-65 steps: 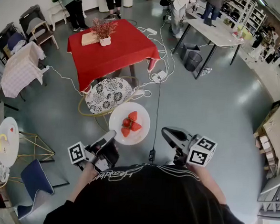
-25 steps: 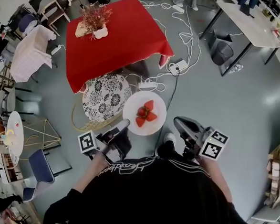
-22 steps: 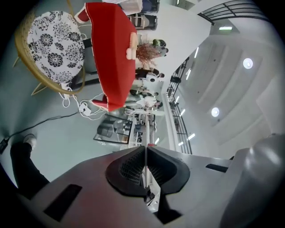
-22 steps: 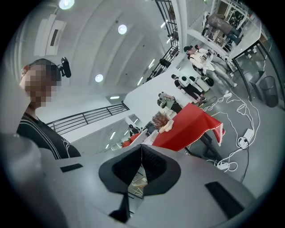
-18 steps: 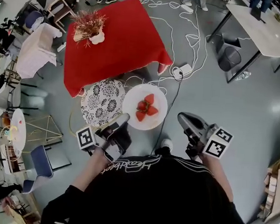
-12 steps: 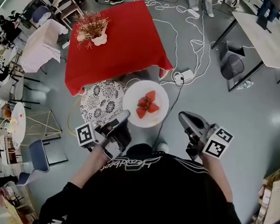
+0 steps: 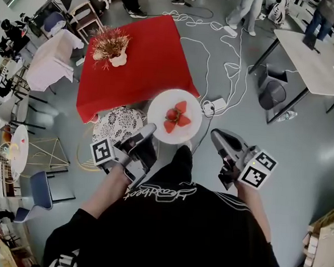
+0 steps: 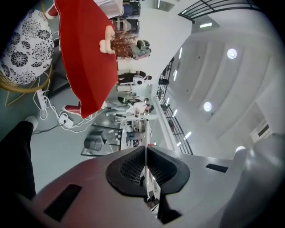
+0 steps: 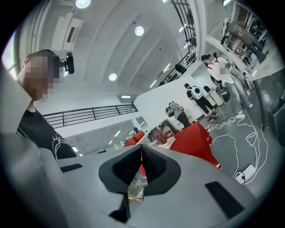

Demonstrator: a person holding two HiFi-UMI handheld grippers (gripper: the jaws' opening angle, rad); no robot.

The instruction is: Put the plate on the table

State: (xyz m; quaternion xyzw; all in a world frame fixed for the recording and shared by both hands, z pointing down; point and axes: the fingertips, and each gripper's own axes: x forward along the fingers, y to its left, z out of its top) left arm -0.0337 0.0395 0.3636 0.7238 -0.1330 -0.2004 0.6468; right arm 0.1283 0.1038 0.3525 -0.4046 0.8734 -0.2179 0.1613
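Note:
A white plate (image 7: 175, 116) with a few strawberries (image 7: 175, 116) hangs level in the air, just short of the near corner of the red-clothed table (image 7: 134, 65). My left gripper (image 7: 150, 129) is shut on the plate's near left rim. In the left gripper view its pads (image 8: 133, 167) meet on a thin pale edge, with the red table (image 8: 82, 53) ahead. To the right of the plate, my right gripper (image 7: 214, 133) is shut on nothing. Its own view shows the jaws (image 9: 141, 147) closed and the red table (image 9: 191, 138) beyond.
A vase of dried stems (image 7: 111, 45) and a block stand at the table's far left. A black-and-white patterned chair (image 7: 117, 124) is tucked at the near edge, left of the plate. White cables and a power strip (image 7: 217, 104) lie on the floor; people stand beyond.
The person has walked toward the red table, carrying the plate in the left gripper. The plate is now by the table's near corner, past the patterned chair. Both grippers stay shut.

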